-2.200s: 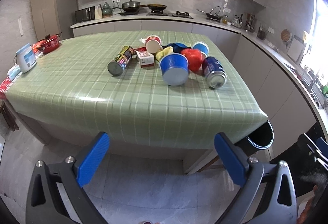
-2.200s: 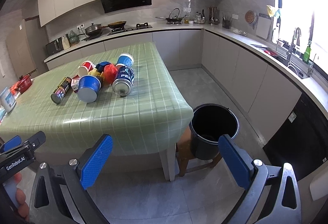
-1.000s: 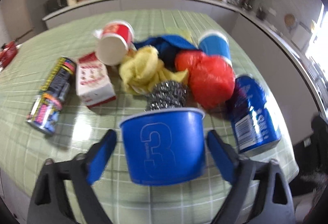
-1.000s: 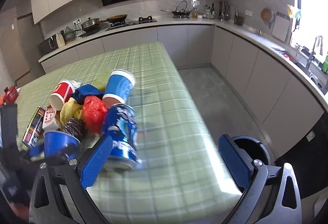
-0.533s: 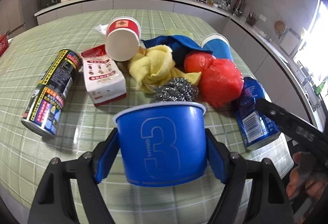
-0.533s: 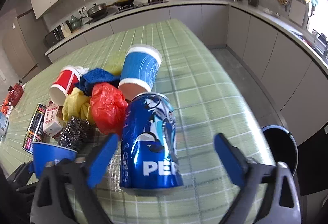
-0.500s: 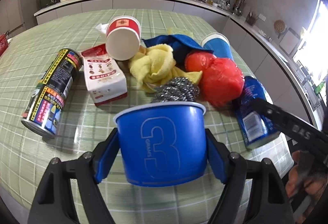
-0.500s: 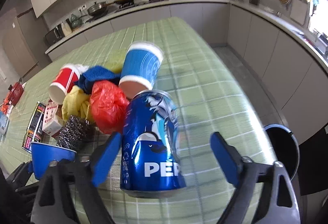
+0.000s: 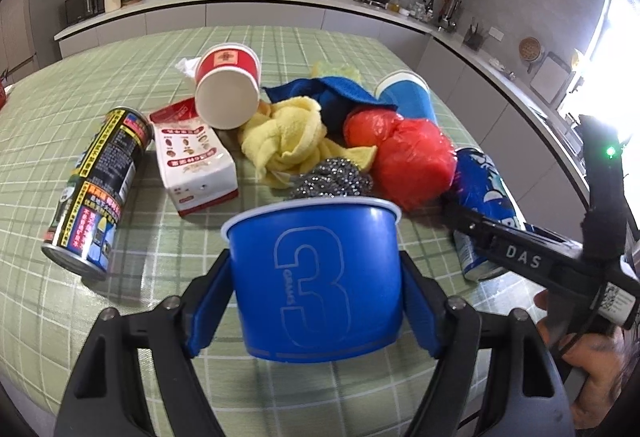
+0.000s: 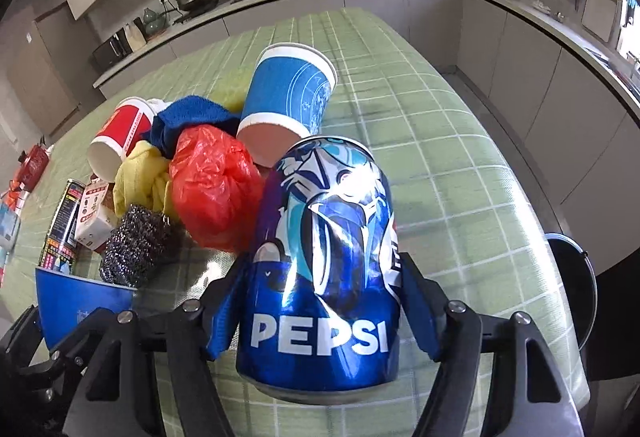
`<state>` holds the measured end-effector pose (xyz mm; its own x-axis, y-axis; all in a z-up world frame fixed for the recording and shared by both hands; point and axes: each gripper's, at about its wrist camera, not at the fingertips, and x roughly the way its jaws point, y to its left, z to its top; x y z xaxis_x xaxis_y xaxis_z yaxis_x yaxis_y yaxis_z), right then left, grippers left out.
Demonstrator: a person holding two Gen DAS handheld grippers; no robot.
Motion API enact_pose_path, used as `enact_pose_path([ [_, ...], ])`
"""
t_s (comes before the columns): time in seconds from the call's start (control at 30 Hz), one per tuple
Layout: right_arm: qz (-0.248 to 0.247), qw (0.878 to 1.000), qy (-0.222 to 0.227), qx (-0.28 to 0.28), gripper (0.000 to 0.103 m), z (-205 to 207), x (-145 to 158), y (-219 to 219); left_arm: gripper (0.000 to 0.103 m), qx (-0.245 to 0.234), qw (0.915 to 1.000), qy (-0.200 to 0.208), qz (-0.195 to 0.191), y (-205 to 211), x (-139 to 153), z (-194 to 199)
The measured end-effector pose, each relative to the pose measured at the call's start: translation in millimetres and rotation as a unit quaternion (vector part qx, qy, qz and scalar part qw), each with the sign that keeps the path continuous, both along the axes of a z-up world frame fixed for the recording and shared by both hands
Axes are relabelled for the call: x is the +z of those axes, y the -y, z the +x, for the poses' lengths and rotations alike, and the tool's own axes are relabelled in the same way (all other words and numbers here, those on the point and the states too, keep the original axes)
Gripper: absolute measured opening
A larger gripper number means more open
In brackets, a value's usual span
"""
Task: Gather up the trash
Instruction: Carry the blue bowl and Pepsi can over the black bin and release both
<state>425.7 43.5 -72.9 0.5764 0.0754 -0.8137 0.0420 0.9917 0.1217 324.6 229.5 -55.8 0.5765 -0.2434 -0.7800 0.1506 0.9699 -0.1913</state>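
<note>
Desk [image 10: 460, 141]: you have bare green cloth along its right edge and far end; the trash sits in one heap toward the near right corner.
Bin [image 10: 576, 289]: it stands on the floor just off the desk's right edge, mouth open; nothing shows inside from here.
Progress: by my reading you are at the first pickup, nothing binned yet; the whole heap is left.
Left gripper [image 9: 316, 297]: you have it clenched on the tub [image 9: 320, 277], pads against both sides, near the front edge.
Right gripper [image 10: 320, 309]: you have it clamped around the can [image 10: 324, 257], which lies close to the right edge.
Room: the can's way to the bin looks open; the red bag [image 10: 216, 189] touches the can's left side and may drag.
Left over: black can [image 9: 96, 189], carton [image 9: 196, 157], red cup [image 9: 228, 93], blue cup [image 10: 288, 105], cloths [image 9: 288, 137], scourer [image 9: 332, 181].
</note>
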Motion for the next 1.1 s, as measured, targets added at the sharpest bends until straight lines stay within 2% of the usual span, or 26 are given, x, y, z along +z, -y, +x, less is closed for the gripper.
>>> enact_pose_path([
  [0.33,-0.002,0.999,0.041,-0.016,0.071,-25.0,20.0,20.9,0.078,-0.006,0.9998,0.018,-0.004,10.4,14.3,-1.1],
  [0.63,0.002,0.995,0.059,-0.083,0.071,-65.0,44.7,79.4,0.078,-0.061,0.9976,0.026,-0.019,58.4,23.5,-2.6],
  [0.87,-0.005,0.988,0.075,-0.137,0.071,-99.7,52.6,169.1,0.078,-0.114,0.9927,0.031,-0.024,138.4,27.5,-4.6],
  [1.1,-0.001,0.985,0.061,-0.159,0.072,-126.9,31.3,299.4,0.078,-0.145,0.9886,0.025,-0.033,267.1,20.8,-5.9],
])
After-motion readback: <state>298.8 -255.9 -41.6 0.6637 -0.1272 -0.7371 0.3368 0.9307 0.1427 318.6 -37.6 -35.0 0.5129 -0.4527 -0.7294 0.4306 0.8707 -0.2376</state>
